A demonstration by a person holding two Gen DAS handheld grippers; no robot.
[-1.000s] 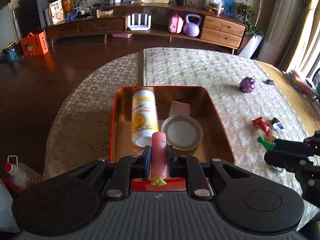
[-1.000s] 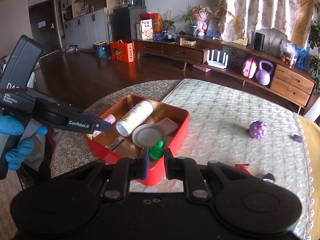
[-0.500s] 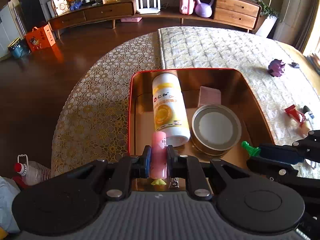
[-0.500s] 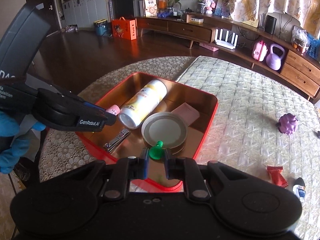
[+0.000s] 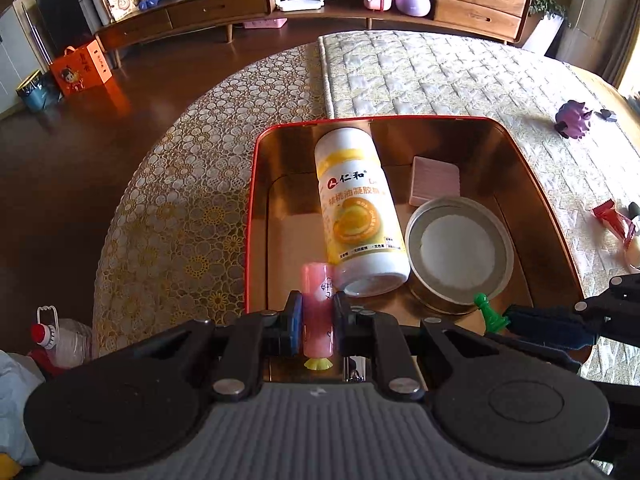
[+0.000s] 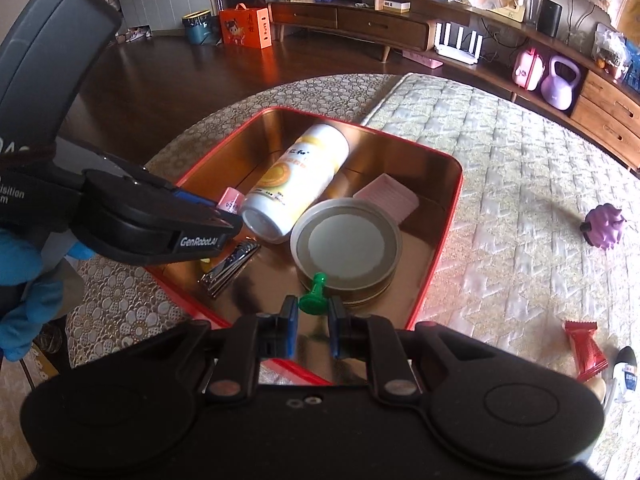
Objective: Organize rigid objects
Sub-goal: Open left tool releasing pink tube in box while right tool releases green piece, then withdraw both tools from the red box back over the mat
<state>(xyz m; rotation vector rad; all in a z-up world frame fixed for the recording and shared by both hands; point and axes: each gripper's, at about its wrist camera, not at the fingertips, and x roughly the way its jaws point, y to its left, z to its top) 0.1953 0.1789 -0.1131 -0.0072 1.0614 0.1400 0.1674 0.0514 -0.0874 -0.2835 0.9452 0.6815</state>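
Observation:
A red tin tray (image 5: 251, 208) (image 6: 440, 248) holds a white and yellow bottle (image 5: 356, 208) (image 6: 296, 180) lying on its side, a round metal tin (image 5: 460, 252) (image 6: 346, 244), a pink card (image 5: 435, 180) (image 6: 388, 198) and nail clippers (image 6: 230, 266). My left gripper (image 5: 317, 320) (image 6: 232, 216) is shut on a pink tube (image 5: 317, 312) (image 6: 231, 199) over the tray's near left part. My right gripper (image 6: 313, 320) (image 5: 504, 320) is shut on a green chess pawn (image 6: 314, 300) (image 5: 490, 314) over the tray's near edge, beside the round tin.
On the quilted cloth right of the tray lie a purple toy (image 5: 574, 118) (image 6: 604, 226), a red packet (image 5: 614, 220) (image 6: 586, 350) and a small bottle (image 6: 624, 368). A water jug (image 5: 60, 342) stands on the floor at left. A sideboard (image 5: 320, 4) lines the far wall.
Both grippers have moved forward and down over the tray, each still holding its object. The pink tube now nears the bottle's end, and the green pawn nears the round tin.

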